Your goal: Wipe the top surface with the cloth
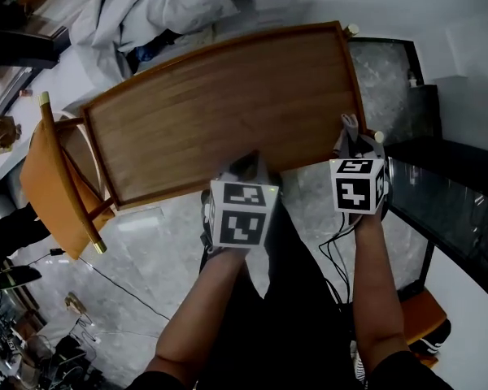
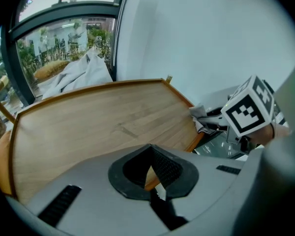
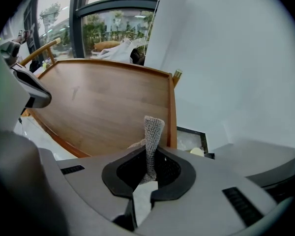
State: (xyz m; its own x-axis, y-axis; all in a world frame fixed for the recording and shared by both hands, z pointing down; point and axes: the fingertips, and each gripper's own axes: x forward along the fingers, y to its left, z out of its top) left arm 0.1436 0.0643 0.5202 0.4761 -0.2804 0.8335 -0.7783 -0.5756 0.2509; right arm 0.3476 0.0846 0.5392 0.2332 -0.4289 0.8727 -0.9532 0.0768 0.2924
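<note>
Head view: a brown wooden surface (image 1: 228, 112) with a raised rim lies bare. The left gripper (image 1: 248, 167) sits at its near edge and the right gripper (image 1: 356, 140) at its near right corner. A small grey knitted cloth (image 1: 351, 128) sticks out ahead of the right one. An orange wooden chair (image 1: 45, 177) stands at the left end.

Left gripper view: the left gripper (image 2: 150, 149) has its tips pressed together with nothing between them, hanging over the rim. Off to the right, the cloth (image 2: 199, 114) droops over the corner of the surface (image 2: 98, 122).

Right gripper view: the right gripper (image 3: 150, 156) is pinching the cloth (image 3: 152, 132) low down, so a rolled tail of it stands up beyond the tips, just above the near right corner of the surface (image 3: 103, 107).

The cloth looks light, soft and limp, and is likely to bunch and fold rather than lie flat. Taken by one bunched end as here, only a narrow part would probably meet the wood. A hold nearer its middle, pressed down flat, should wipe better. The smooth wood should let it slide easily, and the rim may catch it at the edges.
</note>
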